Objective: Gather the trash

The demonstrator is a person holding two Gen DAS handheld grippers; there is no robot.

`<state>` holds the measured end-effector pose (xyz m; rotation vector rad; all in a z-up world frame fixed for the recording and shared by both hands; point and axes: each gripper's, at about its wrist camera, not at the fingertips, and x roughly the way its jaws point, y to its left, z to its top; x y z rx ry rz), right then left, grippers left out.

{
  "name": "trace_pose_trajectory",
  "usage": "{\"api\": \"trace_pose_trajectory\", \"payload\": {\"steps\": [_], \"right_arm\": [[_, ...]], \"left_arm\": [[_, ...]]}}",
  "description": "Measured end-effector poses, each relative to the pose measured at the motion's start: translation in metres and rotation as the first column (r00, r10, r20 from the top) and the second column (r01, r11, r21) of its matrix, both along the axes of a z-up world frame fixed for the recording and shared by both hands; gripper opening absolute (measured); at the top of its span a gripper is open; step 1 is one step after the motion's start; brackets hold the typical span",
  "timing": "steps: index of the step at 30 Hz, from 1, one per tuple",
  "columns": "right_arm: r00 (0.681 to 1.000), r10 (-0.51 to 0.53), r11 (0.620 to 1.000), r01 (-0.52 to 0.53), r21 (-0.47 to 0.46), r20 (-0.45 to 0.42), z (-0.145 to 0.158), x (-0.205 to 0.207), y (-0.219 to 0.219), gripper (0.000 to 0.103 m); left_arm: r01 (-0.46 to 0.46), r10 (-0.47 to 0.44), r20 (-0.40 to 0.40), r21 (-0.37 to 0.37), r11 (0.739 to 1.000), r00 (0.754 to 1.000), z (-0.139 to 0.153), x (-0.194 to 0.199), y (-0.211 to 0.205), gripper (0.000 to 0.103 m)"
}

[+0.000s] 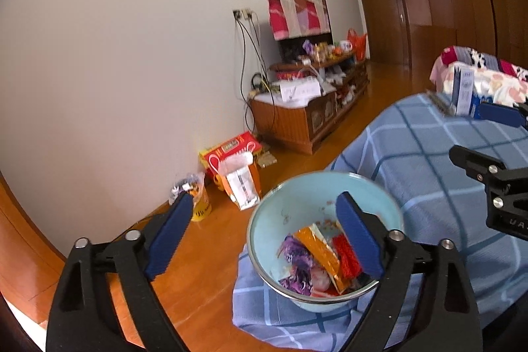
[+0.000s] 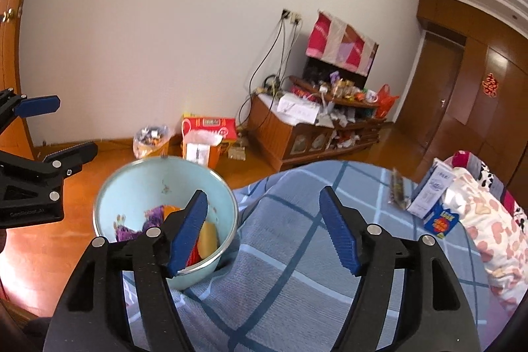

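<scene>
A light blue bowl (image 1: 297,193) sits at the corner of a bed with a blue plaid cover (image 1: 429,160). It holds several wrappers: orange (image 1: 321,248), purple (image 1: 297,266) and red (image 1: 346,256). My left gripper (image 1: 264,235) is open and empty, its jaws spread wide, the right jaw over the bowl. My right gripper (image 2: 264,231) is open and empty above the bed, its left jaw over the bowl's (image 2: 132,183) near rim. A dark flat wrapper (image 2: 397,188), a white carton (image 2: 430,190) and a blue packet (image 2: 440,220) lie at the far side of the bed.
A pillow with heart print (image 2: 495,226) lies at the bed's right. A wooden TV cabinet (image 2: 310,134) cluttered with items stands by the white wall. Bags and a red box (image 2: 211,127) sit on the wooden floor (image 1: 198,253) by the wall.
</scene>
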<state>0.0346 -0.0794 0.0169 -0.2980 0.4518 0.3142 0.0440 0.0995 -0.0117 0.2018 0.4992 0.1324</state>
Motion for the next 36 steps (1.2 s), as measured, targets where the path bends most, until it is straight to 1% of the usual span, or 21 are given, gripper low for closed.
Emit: {"api": "trace_pose_trajectory", "payload": {"steps": [5,10,26,30,36], "right_arm": [[0.999,-0.018,0.999,0.017,0.031,0.036,0.015,-0.01,-0.011,0.073],[0.998,-0.026,0.999,0.024,0.042,0.049,0.021,-0.014,-0.016,0.073],[0.998,-0.033,0.998,0.03,0.051,0.051,0.02,-0.018,-0.02,0.073],[0.998,-0.033,0.998,0.03,0.051,0.052,0.02,-0.018,-0.021,0.073],[0.998,-0.035,0.998,0.032,0.05,0.052,0.02,-0.019,-0.022,0.073]], "left_arm": [[0.002,-0.001,0.041,-0.013,1.0,0.999,0.015,-0.01,0.002,0.09],[0.004,-0.004,0.05,-0.014,1.0,0.999,0.018,-0.013,0.002,0.091],[0.008,-0.008,0.055,-0.009,1.0,0.998,0.02,-0.016,-0.001,0.092],[0.006,-0.006,0.056,-0.008,1.0,0.998,0.02,-0.016,-0.001,0.096],[0.008,-0.008,0.054,-0.006,1.0,0.999,0.021,-0.016,0.0,0.096]]}}
